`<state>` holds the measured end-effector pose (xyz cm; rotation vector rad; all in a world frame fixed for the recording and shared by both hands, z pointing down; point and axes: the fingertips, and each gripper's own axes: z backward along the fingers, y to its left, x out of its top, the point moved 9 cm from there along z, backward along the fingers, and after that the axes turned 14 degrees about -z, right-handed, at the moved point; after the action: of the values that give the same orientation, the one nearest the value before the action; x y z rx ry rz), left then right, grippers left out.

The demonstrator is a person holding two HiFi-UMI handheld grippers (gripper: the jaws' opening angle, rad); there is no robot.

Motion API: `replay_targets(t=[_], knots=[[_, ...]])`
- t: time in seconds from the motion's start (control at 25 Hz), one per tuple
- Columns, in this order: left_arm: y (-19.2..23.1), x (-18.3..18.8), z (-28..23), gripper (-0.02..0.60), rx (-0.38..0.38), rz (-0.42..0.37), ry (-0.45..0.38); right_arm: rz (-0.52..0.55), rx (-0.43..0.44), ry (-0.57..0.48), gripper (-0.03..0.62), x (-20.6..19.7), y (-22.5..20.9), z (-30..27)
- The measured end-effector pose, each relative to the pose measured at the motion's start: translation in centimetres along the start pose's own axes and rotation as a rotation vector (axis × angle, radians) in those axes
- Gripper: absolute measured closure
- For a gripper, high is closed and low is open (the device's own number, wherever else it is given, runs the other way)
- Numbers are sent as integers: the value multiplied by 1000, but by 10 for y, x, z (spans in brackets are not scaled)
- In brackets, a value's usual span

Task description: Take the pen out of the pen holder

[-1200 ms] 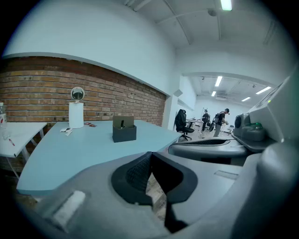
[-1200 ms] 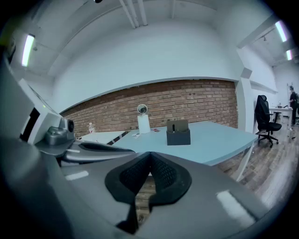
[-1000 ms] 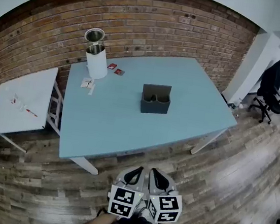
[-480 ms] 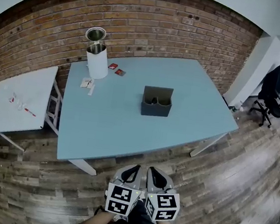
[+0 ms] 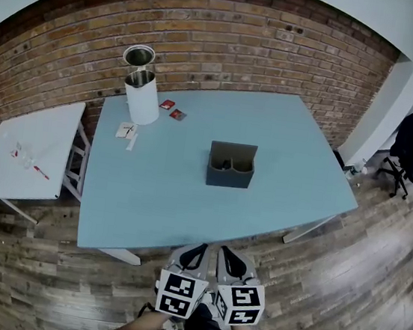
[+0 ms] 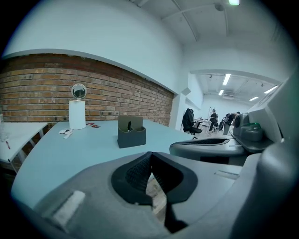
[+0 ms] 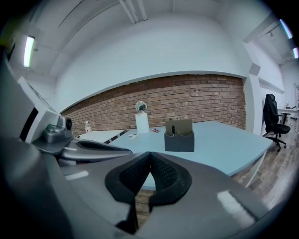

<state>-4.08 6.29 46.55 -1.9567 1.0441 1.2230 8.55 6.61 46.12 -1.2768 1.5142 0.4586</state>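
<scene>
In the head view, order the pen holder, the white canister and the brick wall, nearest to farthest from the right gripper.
1. pen holder, mid-table, straight ahead.
2. white canister, table's far left corner.
3. brick wall, behind the table.

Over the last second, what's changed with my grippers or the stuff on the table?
Nothing was grasped or let go. The blue table and pen holder sit slightly lower in the head view, nearer the grippers; probably the camera moved, not them. The left gripper and right gripper stay side by side short of the table, jaws shut and empty. The pen remains in its holder.
</scene>
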Motion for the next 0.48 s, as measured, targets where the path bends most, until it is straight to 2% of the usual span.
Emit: replay_targets(t=[0.48], knots=[[23,18,-65,583,18,5,35,-5,35,32,591,28,-39,-57]])
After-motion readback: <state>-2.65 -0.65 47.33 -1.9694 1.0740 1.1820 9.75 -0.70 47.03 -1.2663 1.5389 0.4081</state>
